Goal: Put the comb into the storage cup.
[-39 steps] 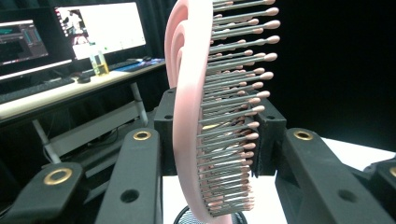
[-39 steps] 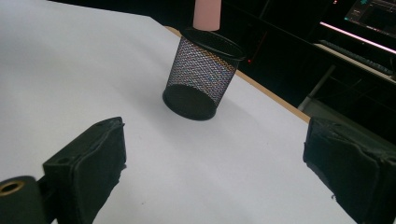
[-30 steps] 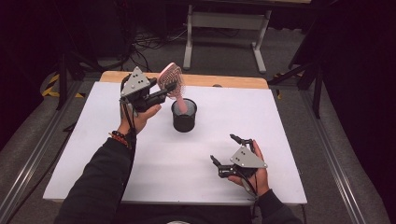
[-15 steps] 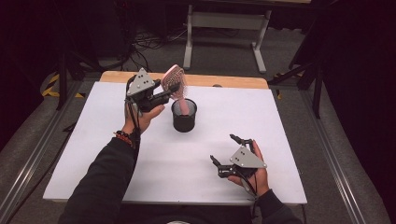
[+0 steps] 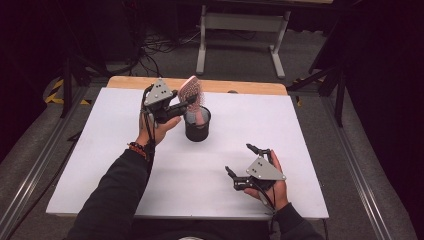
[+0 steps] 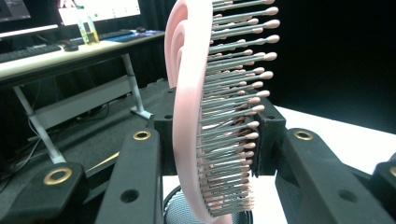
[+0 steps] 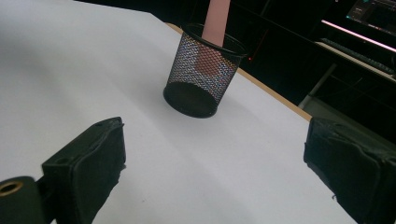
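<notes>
since a second ago the left tool (image 5: 186,104) has moved a bit toward the far edge and more over the cup (image 5: 197,125), and the brush (image 5: 193,94) went with it. the right tool (image 5: 247,165) has stayed where it was.

the left tool is pinching the brush by its wide head, one jaw on the smooth back and one on the bristle side. holding it up high like that lets the handle point down, and the handle is already inside the cup. it looks like the brush is being stood up in the cup, and it may tip if let go too soon.

the right tool rests low on the white surface (image 5: 100,165), well apart from the cup, with its jaws spread wide and nothing between them. it seems to be waiting.

the brush is pink plastic, with a curved oval head. its bristles are thin grey pins with little pink balls on the tips, set in neat rows. the cup is black wire mesh, round, with a solid dark bottom, and you can see the pink handle through the holes. the surface is flat, smooth and white, with a wood strip at the far edge.
</notes>
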Demonstrator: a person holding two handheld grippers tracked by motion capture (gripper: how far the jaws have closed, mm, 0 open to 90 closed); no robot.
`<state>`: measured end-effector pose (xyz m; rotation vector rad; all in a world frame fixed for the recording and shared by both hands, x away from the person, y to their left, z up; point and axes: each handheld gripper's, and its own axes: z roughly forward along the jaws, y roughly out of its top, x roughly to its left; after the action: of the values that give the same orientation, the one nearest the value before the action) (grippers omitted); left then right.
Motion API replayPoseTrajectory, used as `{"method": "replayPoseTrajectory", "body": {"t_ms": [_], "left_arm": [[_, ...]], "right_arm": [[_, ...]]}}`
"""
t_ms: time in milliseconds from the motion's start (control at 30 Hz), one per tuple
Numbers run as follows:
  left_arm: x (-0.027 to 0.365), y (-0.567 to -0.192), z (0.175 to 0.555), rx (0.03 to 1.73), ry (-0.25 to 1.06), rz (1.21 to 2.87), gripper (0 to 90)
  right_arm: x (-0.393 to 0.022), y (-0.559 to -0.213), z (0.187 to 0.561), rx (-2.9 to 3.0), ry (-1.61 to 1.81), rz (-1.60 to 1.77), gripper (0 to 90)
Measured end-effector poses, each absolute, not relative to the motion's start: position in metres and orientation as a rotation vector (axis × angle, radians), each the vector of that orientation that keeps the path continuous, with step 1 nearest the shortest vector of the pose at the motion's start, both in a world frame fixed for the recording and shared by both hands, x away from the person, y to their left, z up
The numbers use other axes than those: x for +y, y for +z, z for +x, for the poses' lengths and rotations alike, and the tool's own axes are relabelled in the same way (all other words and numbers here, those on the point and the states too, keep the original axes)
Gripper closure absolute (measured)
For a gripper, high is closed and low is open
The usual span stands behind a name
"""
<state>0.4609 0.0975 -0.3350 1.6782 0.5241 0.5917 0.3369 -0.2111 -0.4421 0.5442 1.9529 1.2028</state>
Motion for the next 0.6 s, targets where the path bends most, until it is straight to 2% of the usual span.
{"method": "replayPoseTrajectory", "body": {"t_ms": [600], "left_arm": [[0.087, -0.354, 0.463, 0.546, 0.560, 1.696, 63.5]], "right_arm": [[-0.211, -0.442, 0.337, 1.954, 1.198, 0.540, 6.3]]}}
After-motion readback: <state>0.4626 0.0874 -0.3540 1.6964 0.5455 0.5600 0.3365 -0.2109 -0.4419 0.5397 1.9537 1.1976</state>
